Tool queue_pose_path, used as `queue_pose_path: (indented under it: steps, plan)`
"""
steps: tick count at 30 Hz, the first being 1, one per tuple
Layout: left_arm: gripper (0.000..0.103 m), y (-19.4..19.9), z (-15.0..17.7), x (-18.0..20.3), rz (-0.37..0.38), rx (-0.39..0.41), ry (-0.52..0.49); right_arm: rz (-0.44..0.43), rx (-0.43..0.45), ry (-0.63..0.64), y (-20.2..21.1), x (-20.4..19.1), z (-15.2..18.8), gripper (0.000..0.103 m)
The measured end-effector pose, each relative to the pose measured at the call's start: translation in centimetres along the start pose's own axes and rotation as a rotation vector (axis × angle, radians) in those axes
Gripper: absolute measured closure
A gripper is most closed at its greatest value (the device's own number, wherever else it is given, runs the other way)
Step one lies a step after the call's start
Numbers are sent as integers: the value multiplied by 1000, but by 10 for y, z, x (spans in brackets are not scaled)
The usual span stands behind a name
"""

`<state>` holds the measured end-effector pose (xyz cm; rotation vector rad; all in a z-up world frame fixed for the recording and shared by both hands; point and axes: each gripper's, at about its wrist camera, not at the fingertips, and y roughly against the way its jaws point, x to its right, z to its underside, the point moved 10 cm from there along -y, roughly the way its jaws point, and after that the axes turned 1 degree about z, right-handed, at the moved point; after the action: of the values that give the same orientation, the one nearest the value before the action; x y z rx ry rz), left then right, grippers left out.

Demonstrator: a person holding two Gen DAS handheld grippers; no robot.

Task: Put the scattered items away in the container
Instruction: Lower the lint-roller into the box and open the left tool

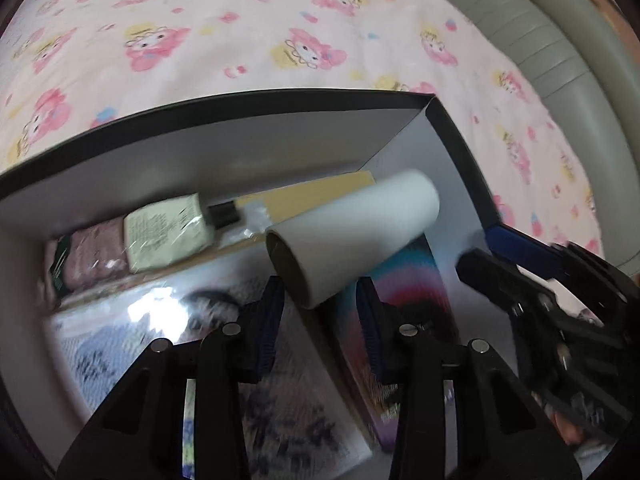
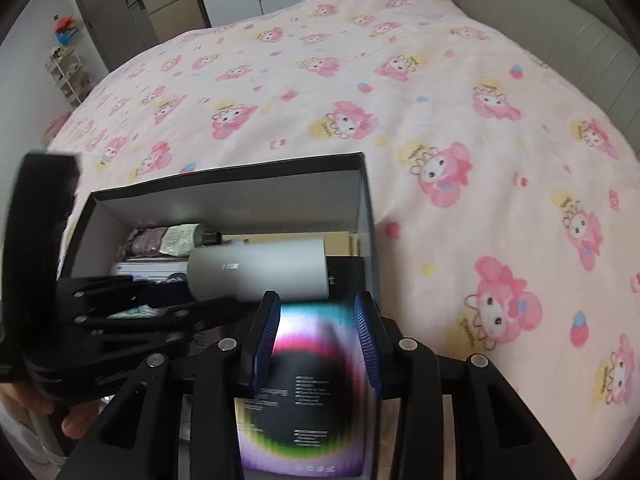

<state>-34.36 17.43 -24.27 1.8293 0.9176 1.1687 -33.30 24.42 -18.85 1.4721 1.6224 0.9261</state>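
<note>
1. We hold the white roll (image 1: 352, 236) in our left gripper (image 1: 320, 304), jaws closed on its near end, above the box (image 1: 224, 110), so it can drop inside.
2. Our right gripper (image 2: 316, 340) pinches the colourful carton (image 2: 308, 392) over the box's near edge.
3. A wrapped packet (image 1: 168, 232) already lies inside the box.

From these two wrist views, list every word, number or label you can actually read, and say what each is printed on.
None can be read.
Colourful box: white lines of print, blurred.
Pale green packet: small print, too fine.
White roll: small dark mark, illegible.
</note>
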Motion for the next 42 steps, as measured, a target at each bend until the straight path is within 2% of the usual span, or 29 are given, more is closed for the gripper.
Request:
queue_pose_path:
  steps: [4,6,8,10,13,15,17,21,27,32,37,42]
  plan:
    - [66,-6,-16,-5,7,17,44,9,0,25,-4,-4,-4,68]
    - [66,-7,-23,-17,-19,19,64,1,7,24,-3,-8,-6,68]
    - [66,-2,-22,-18,43,3,102,-16,16,20,0,-14,-6,68]
    - [65,8,-17,-14,79,13,88,-12,12,39,0,-19,-3,68]
    - [65,28,4,-10,77,35,43,-5,-2,28,-2,-17,5,68]
    - [65,41,21,-11,90,51,61,-11,-9,3,-2,-15,10,68]
    - [65,56,33,-10,95,89,59,-29,8,-19,4,-18,14,68]
    - [63,87,47,0,57,174,17,-61,49,-29,19,-33,22,68]
    - [59,138,60,8,26,267,-13,-130,120,-25,64,-63,32,65]
    - [58,162,94,19,30,281,-41,-194,169,-52,98,-76,56,62]
    - [58,174,124,23,20,287,-45,-236,154,-92,104,-88,88,62]
    - [58,192,148,17,8,318,-18,-256,160,-55,119,-110,101,62]
